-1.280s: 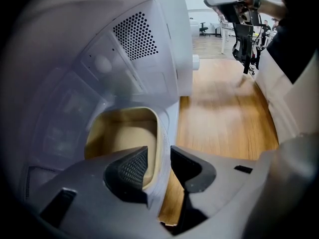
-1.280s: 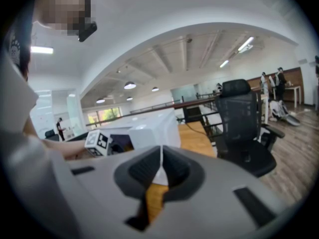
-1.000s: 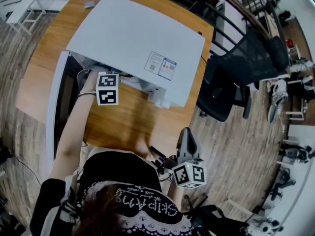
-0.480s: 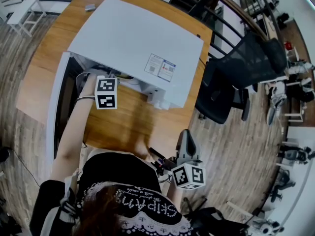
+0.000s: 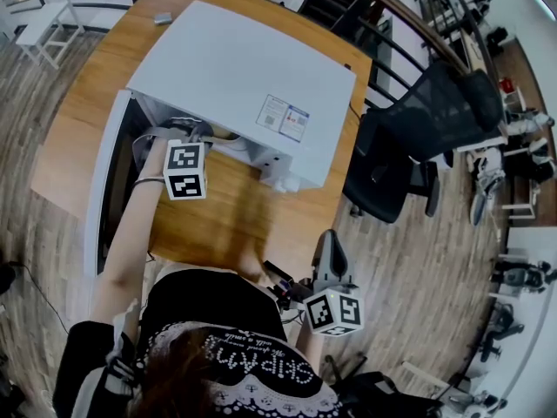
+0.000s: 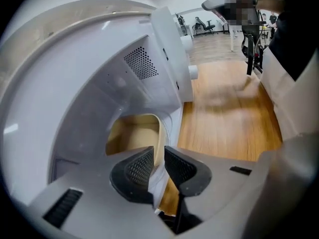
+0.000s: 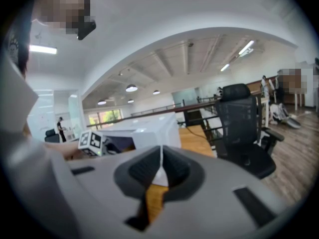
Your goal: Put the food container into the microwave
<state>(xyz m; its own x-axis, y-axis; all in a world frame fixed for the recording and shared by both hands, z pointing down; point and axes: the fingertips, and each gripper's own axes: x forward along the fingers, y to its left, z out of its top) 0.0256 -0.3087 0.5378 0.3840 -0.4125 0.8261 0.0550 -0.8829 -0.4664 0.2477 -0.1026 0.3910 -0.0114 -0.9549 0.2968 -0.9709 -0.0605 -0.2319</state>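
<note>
A white microwave [image 5: 244, 77] stands on the wooden table [image 5: 226, 225] with its door [image 5: 97, 181] swung open to the left. In the left gripper view a beige food container [image 6: 132, 136] sits inside the cavity [image 6: 139, 68]. My left gripper [image 5: 187, 131] reaches into the opening. Its jaws [image 6: 159, 151] have just been closing and keep a narrow gap. The container's right edge lines up with that gap, and the pads do not press on it. My right gripper [image 5: 329, 233] hangs near the table's front edge, shut [image 7: 160, 151] on nothing.
A black office chair [image 5: 418, 120] stands right of the table, by a dark railing [image 5: 392, 7]. A small grey object [image 5: 163, 18] lies at the table's far corner. The person's arm [image 5: 130, 233] runs along the open door.
The left gripper's marker cube has drifted back toward the person and slightly left, out from the microwave's opening. The right gripper has stayed where it was.
</note>
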